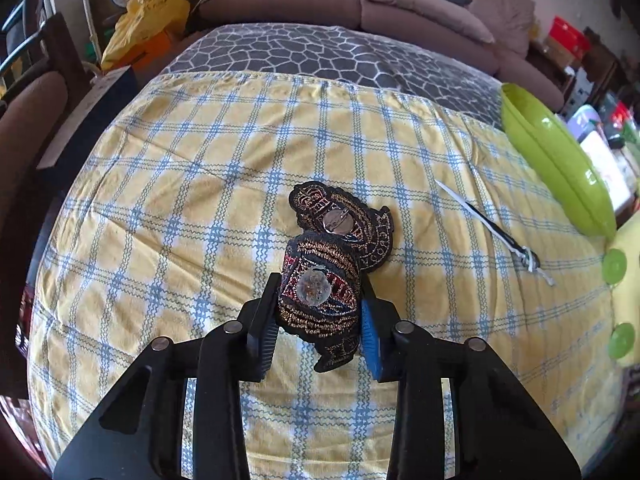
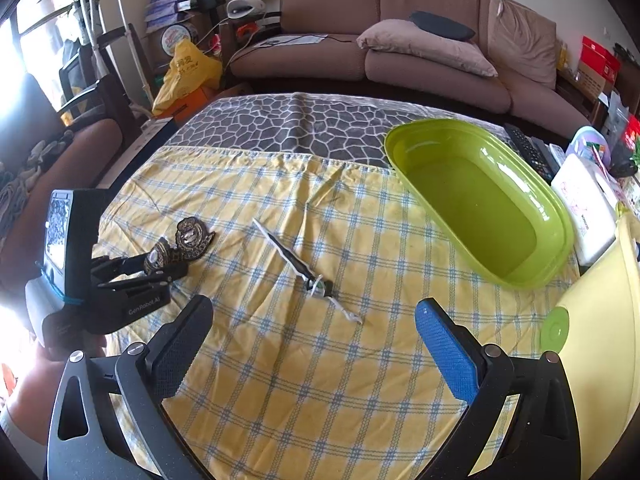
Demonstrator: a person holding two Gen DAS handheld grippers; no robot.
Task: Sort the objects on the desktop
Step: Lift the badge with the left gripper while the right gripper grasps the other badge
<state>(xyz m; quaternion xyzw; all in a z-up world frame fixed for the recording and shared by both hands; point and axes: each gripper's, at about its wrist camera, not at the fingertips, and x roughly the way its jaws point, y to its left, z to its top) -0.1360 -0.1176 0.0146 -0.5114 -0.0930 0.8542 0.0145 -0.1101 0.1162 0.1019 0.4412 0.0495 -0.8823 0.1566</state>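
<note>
Left hand-held gripper point(image 1: 320, 308) clamps one embroidered badge point(image 1: 320, 300) beside a second badge point(image 1: 344, 216) mid-tabletop, while the right hand-held gripper point(image 2: 312, 344) hangs wide apart, green basin point(image 2: 480, 200) at the far-right edge.

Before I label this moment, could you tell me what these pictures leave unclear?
- Held embroidered patch: front design faces away, both views; lower edge hidden between the left gripper fingers.
- Second patch: lettering too small.
- Green tub: cut off at the left view's edge.
- Right gripper: open, empty.
</note>
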